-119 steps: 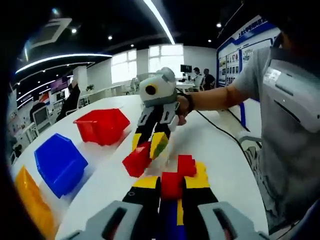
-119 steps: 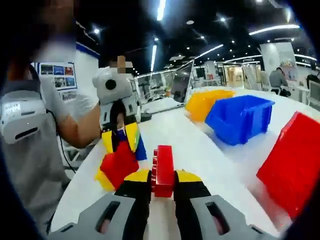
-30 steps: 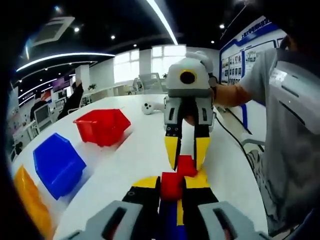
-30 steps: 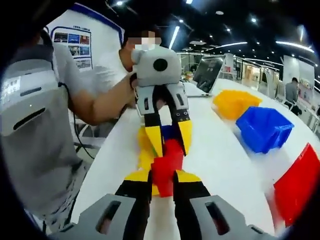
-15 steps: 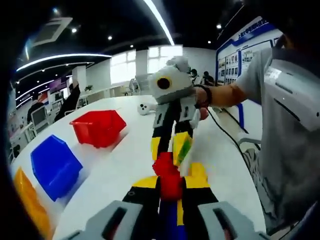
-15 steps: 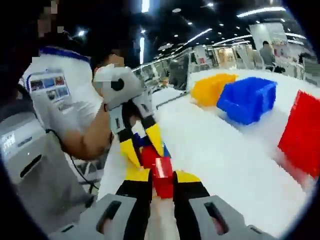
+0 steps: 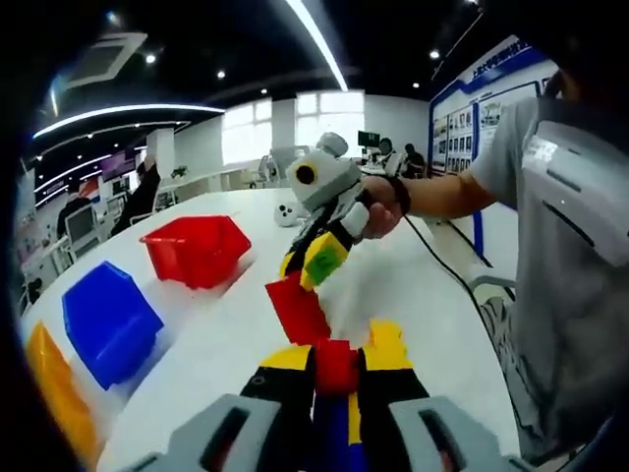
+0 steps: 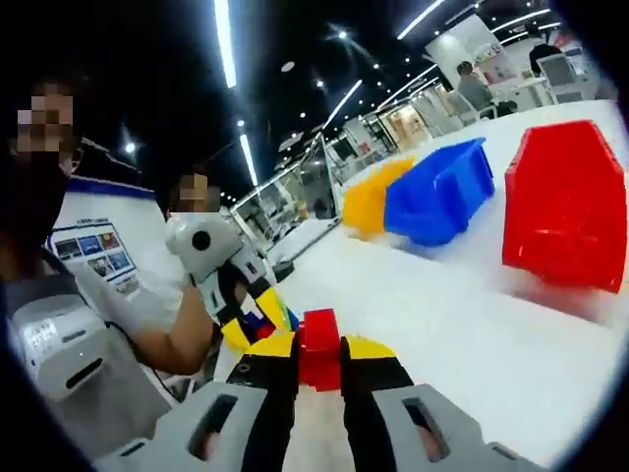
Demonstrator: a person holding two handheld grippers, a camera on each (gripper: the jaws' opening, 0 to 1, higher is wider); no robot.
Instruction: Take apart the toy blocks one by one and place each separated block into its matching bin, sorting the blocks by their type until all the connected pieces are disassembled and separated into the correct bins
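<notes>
In the left gripper view, the left tongs (image 7: 336, 369) are rising from the bottom centre of the frame, their yellow-tipped jaws closing on a stack of toy blocks (image 7: 335, 388): a red block on top, blue and yellow ones beneath it, pinched between the jaws. Just above, in the middle of the frame, the right tongs (image 7: 307, 267) are reaching in from the upper right, held by a person's hand (image 7: 376, 218), and are gripping a single red block (image 7: 298, 310) that is sitting apart from the stack, tilted. On the white tabletop (image 7: 236, 324) a red bin (image 7: 196, 248) is standing at centre left, a blue bin (image 7: 106, 322) at lower left below it, and a yellow bin (image 7: 59, 393) is lying along the far lower left edge.

In the right gripper view, the right tongs (image 8: 318, 362) are clamping that red block (image 8: 319, 349) upright between their jaws at bottom centre. To the left of it, the left tongs (image 8: 254, 317) are holding the multicoloured stack (image 8: 257, 323), with blue and yellow showing between the tips. The red bin (image 8: 565, 206) is standing at the right of the frame, the blue bin (image 8: 439, 195) at upper right of centre, and the yellow bin (image 8: 368, 200) just beside it on its left.
</notes>
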